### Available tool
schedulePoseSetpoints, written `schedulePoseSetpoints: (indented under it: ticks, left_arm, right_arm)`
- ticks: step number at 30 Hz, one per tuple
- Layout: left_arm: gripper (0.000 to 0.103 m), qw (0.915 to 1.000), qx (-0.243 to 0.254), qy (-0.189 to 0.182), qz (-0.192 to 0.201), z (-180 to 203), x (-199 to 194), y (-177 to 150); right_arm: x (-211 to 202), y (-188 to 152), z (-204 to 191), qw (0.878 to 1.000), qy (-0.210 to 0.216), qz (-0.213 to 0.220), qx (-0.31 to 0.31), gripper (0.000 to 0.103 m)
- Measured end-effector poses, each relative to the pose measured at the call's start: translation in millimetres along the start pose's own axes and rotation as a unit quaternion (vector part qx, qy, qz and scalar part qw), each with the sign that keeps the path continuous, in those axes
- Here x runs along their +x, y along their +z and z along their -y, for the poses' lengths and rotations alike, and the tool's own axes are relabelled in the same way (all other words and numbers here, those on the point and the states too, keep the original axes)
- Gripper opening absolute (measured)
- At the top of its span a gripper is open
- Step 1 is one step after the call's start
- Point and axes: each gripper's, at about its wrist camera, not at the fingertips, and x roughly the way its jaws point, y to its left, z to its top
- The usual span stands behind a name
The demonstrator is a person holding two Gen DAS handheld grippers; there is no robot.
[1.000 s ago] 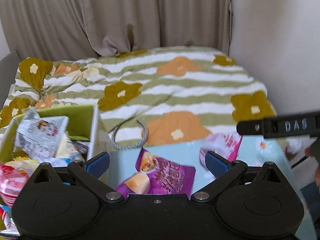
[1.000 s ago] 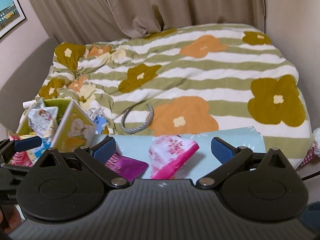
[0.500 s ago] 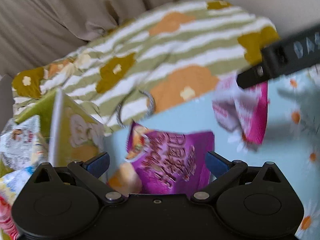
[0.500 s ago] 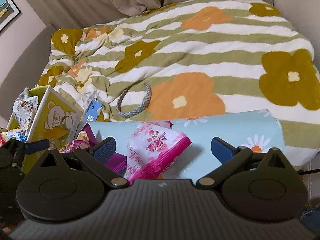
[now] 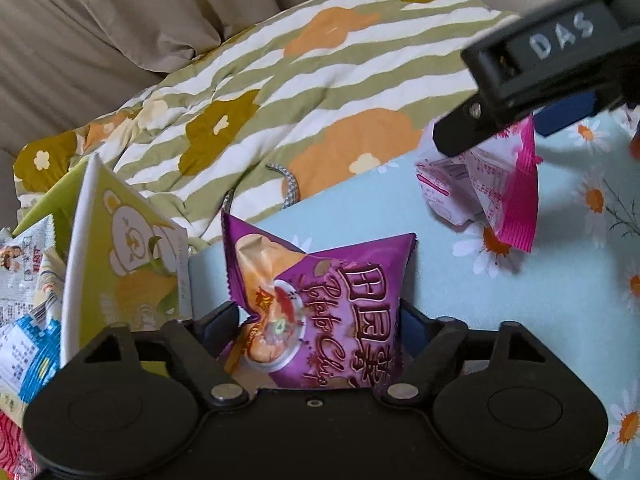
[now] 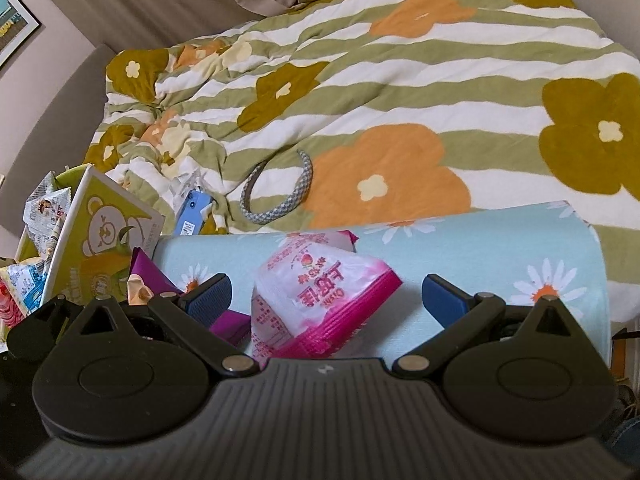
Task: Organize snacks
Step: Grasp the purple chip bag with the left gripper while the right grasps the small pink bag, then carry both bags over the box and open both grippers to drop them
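A purple potato chip bag [image 5: 320,308] stands on the light blue daisy-print tabletop [image 5: 560,300]. My left gripper [image 5: 316,320] is shut on the purple bag, with a finger pressed on each side. A pink and white snack packet [image 6: 320,296] lies on the same tabletop [image 6: 460,252]. My right gripper [image 6: 328,300] is open, with the pink packet between its fingers. The packet also shows in the left wrist view [image 5: 480,188], partly behind the right gripper's finger. A green bear-print box [image 5: 116,256] full of snack packets stands at the left.
A bed with a green striped flower quilt [image 6: 380,92] lies behind the table. A grey braided headband [image 6: 280,192] and a blue tag [image 6: 192,212] lie on the quilt near the table edge. Beige curtains hang behind. The green box also shows in the right wrist view [image 6: 100,248].
My left gripper has dropped toward the purple bag and shut on it. My right gripper has moved forward and down, so the pink packet now sits between its open fingers.
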Motion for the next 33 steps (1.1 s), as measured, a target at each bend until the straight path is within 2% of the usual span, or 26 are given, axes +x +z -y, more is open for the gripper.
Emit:
schedulePoseSetpoints:
  ticks: [16,20,23,29,33]
  left_arm:
    - [0.079,0.9978,-0.062,-0.023,0.006,-11,-33,-9]
    - [0.079,0.9964,-0.077,-0.034,0.013,-15,-44,-11]
    - [0.079,0.9959,-0.080,-0.033,0.024,-16,-56,-14]
    - [0.079,0.9927,-0.102,-0.032,0.055,-28,-90,-22]
    - [0.079,0.9893,-0.123,-0.029,0.073,-42,-117,-30]
  right_arm:
    - [24,-2,-11,1.000,-0.010,-0.017,-0.022,0.102]
    - [26,-8,-12,0.999,0.001,-0.024,-0.022,0.080]
    - [21,-11,-15,0.999,-0.003,-0.019,-0.026,0.073]
    - [-5,-17,-25,1.000,-0.002,0.006,-0.029,0.066]
    - [-29,-21,-41,0.999,0.005,0.026,-0.036,0.065]
